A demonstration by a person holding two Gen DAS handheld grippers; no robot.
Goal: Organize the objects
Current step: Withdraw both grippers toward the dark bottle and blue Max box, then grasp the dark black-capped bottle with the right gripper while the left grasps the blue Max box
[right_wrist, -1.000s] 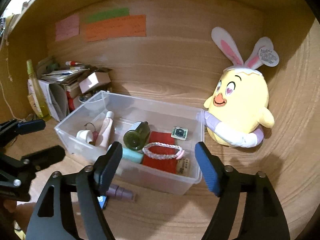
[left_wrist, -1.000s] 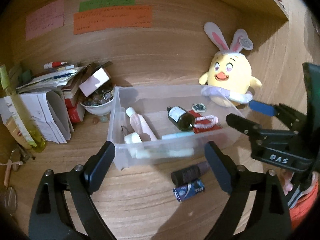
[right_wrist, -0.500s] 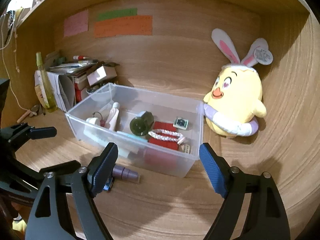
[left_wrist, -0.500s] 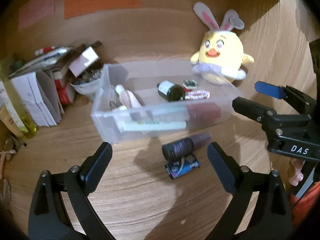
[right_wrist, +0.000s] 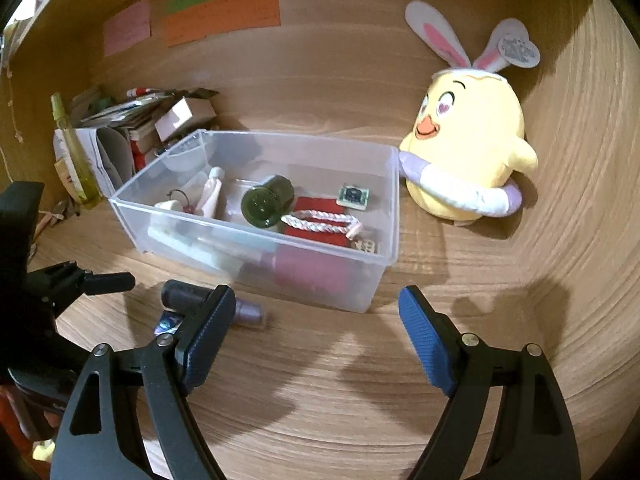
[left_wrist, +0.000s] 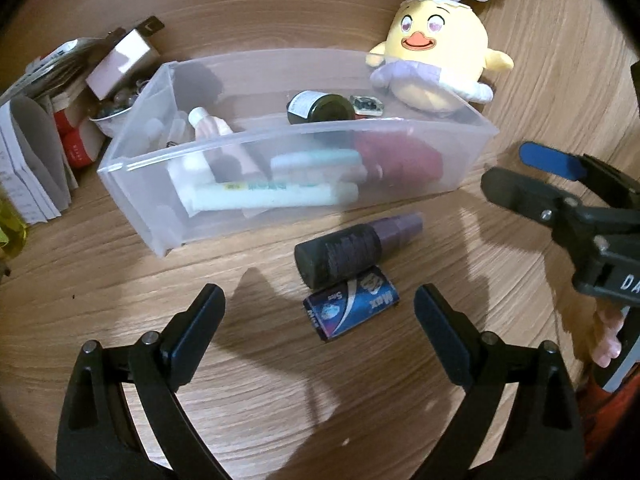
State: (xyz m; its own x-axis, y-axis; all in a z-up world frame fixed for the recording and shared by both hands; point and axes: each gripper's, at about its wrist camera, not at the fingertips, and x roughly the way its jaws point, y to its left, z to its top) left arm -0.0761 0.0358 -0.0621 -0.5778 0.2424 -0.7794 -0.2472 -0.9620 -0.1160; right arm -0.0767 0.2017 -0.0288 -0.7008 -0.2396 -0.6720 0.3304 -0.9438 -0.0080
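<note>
Two loose items outside the clear plastic bin (left_wrist: 132,176): dark bottle and blue packet.
Dark bottle with a purple cap (left_wrist: 352,246) lies on its side on the wooden desk (left_wrist: 280,400), just in front of the bin's near wall; the blue packet (left_wrist: 352,308) touches it on the side away from the bin. Inside the bin: a green glass bottle (right_wrist: 267,205) on its side, a white tube (left_wrist: 272,196), a braided pink-and-white cord (right_wrist: 320,220) on a red cloth, a small square chip. Left gripper (left_wrist: 320,320) fingers wide apart, nothing between them, hovering over the packet, bin beyond. Right gripper (right_wrist: 314,332) fingers apart and empty, near the bin's right front corner. Yellow chick plush with bunny ears (right_wrist: 468,136) touches the bin's right end; stacked papers and boxes (right_wrist: 132,120) sit left of the bin.
</note>
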